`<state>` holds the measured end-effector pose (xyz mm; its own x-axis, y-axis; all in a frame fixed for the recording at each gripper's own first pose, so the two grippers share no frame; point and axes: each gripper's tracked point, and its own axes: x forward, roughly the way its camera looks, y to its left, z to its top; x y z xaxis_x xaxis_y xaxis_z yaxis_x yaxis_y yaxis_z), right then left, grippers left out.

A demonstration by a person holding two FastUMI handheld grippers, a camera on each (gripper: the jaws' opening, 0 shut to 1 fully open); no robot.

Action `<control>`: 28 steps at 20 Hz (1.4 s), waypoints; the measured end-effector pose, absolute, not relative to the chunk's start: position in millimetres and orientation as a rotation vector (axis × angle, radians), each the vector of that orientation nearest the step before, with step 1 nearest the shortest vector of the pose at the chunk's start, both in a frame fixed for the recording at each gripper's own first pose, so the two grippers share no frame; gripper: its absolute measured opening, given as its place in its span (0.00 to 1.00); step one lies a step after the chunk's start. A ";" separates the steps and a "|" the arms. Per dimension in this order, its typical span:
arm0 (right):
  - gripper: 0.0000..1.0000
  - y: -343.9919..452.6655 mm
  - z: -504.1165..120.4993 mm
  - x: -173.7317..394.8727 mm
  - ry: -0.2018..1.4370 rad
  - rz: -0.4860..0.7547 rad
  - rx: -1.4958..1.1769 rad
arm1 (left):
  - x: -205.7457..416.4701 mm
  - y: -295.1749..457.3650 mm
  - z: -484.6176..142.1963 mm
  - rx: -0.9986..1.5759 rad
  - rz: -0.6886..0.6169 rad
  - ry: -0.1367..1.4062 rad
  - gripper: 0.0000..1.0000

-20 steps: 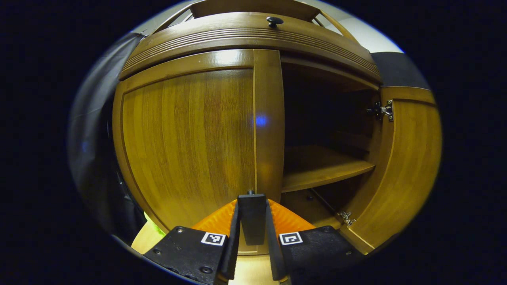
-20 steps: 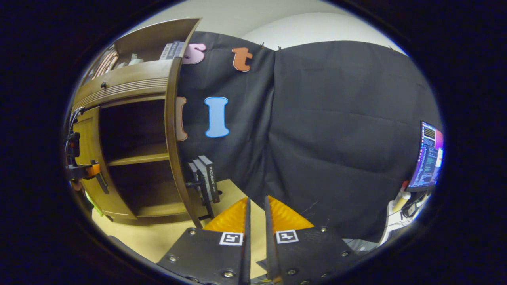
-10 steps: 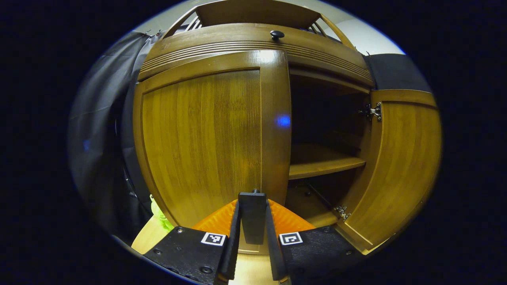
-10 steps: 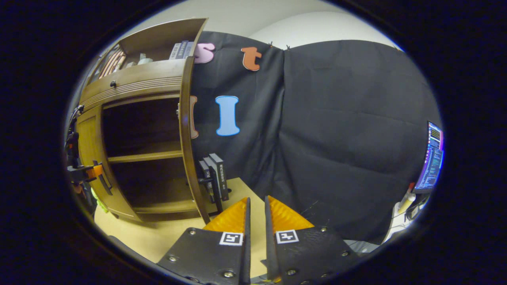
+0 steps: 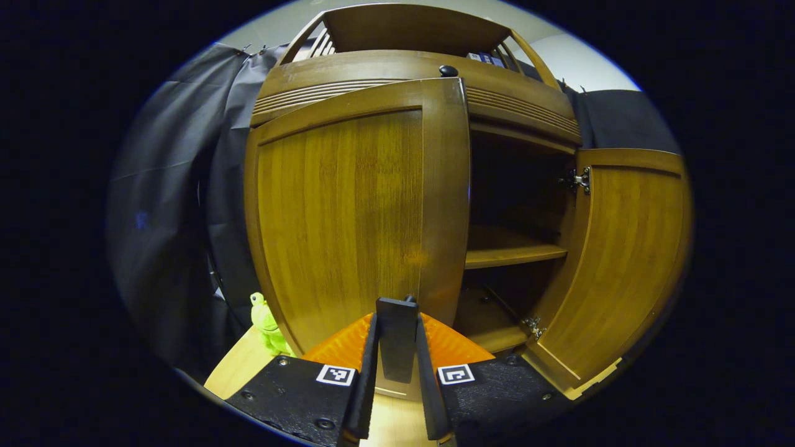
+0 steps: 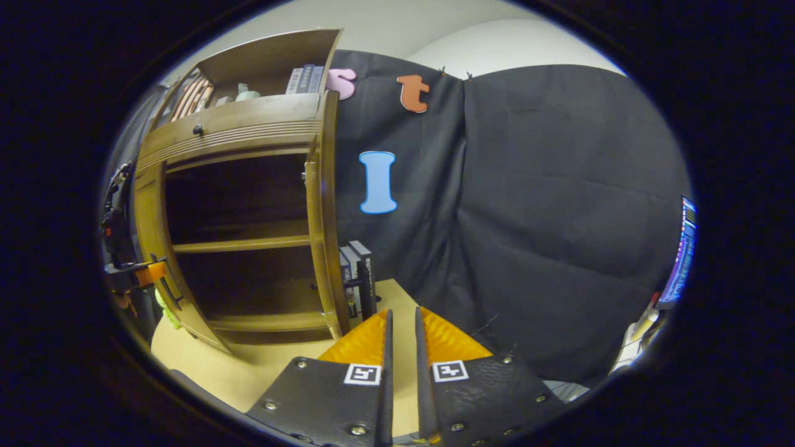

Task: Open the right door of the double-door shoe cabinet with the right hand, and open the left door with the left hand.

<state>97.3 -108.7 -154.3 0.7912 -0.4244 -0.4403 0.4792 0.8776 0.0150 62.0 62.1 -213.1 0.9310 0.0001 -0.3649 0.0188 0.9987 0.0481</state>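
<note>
One door of two is fully done: the right door (image 5: 621, 267) stands wide open. The left door (image 5: 360, 217) is partly swung out, its handle (image 5: 397, 338) clamped between the left gripper (image 5: 397, 347) fingers. The right gripper (image 6: 400, 347) is near-closed, holding nothing, well clear of the cabinet (image 6: 242, 130).

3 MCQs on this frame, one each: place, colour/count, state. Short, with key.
1. Where does the plush toy sit?
A. on the inner shelf
B. on the tabletop left of the cabinet
C. on top of the cabinet

2. What colour is the plush toy?
A. red
B. blue
C. yellow-green

3. What is the left gripper doing?
A. closed on the left door handle
B. open, away from the door
C. holding a book

Key: B, it stands by the cabinet's lower left corner; C, it is bright yellow-green; A, both fingers press the handle on the left door.
</note>
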 end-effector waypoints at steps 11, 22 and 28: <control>0.16 -78.2 -153.8 114.7 0.445 -0.401 0.133 | 25.1 83.8 -205.2 0.033 0.041 0.366 0.30; 0.16 -40.5 -157.8 132.6 0.445 -0.295 0.154 | -7.5 110.3 -197.3 0.048 0.086 0.368 0.19; 0.16 -22.9 -164.2 137.6 0.458 -0.245 0.159 | -25.8 120.8 -200.8 0.035 0.111 0.389 0.15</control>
<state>137.6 -22.9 -164.2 0.8683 -0.1971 -0.4552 0.2684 0.9584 0.0969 -25.8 120.8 -200.8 0.9195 0.1144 -0.3761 -0.1009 0.9933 0.0554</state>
